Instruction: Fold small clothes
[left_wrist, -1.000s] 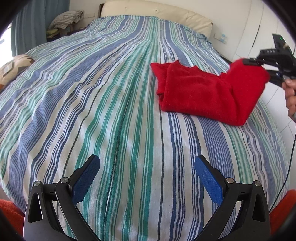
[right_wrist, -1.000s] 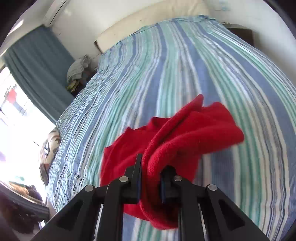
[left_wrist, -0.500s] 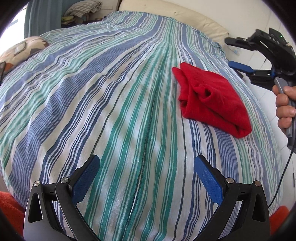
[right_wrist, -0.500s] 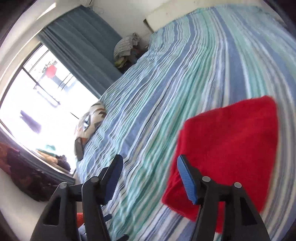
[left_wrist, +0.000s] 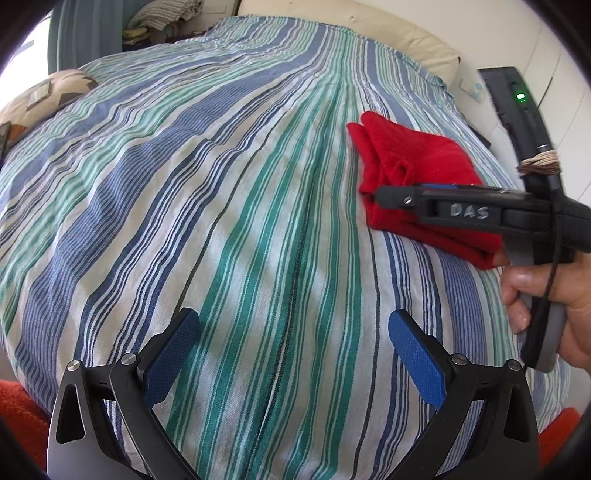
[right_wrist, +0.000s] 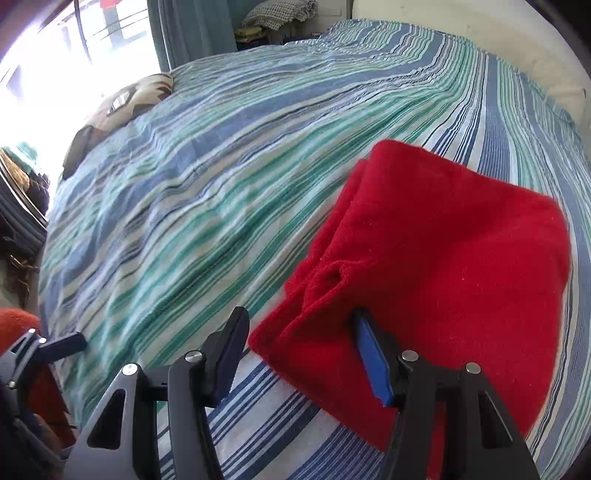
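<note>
A folded red garment (left_wrist: 413, 162) lies on the striped bedspread (left_wrist: 240, 184) at the right; it fills the right of the right wrist view (right_wrist: 443, 258). My right gripper (right_wrist: 301, 332) is open, low over the garment's near left corner, its right pad (right_wrist: 373, 354) pressing on the cloth, its left pad over the bedspread (right_wrist: 184, 184). From the left wrist view the right gripper (left_wrist: 399, 197) crosses in front of the garment. My left gripper (left_wrist: 293, 350) is open and empty above the bedspread, well short of the garment.
A patterned cushion (left_wrist: 40, 103) lies at the bed's left edge. A cream headboard (left_wrist: 351, 29) and a pile of laundry (left_wrist: 162, 14) are at the far end. Orange-red cloth (left_wrist: 14, 406) shows at the near left edge. A bright window (right_wrist: 55, 55) is left.
My right gripper let go of the red garment, which dropped flat and folded on the bed. It then came down onto the garment's near corner. My left gripper stayed open.
</note>
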